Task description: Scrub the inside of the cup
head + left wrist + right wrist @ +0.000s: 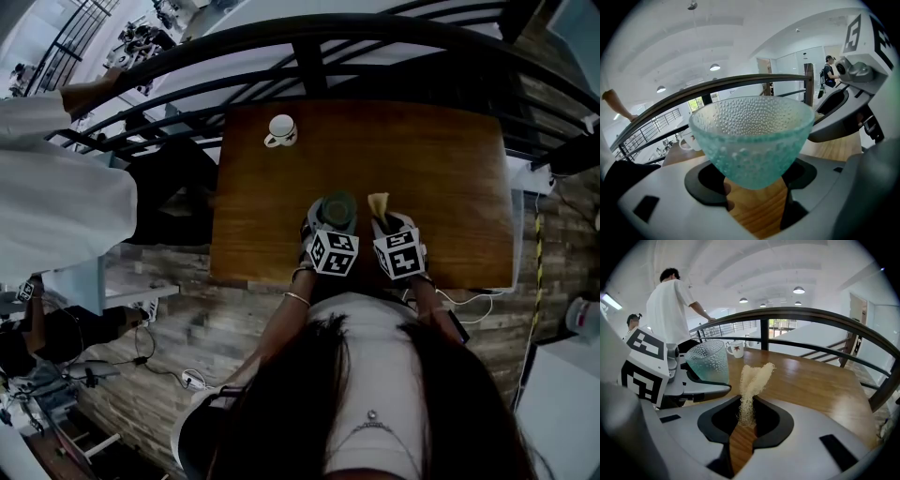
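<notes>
Under the person's dark hair [309, 394], the left gripper [751, 182] has its jaws pinched on the lower part of a pale green, pimpled glass cup [750, 136], which stands upright with its mouth up. Just beside it, the right gripper [746, 420] has its jaws pressed on a strip of straw-coloured loofah scrubber [752, 380] that sticks up past them (near the cup, not touching it). Both hang over the near edge of the wooden table [441, 178]. A white mug [280, 131] sits at the far edge, by the dark railing [375, 42].
</notes>
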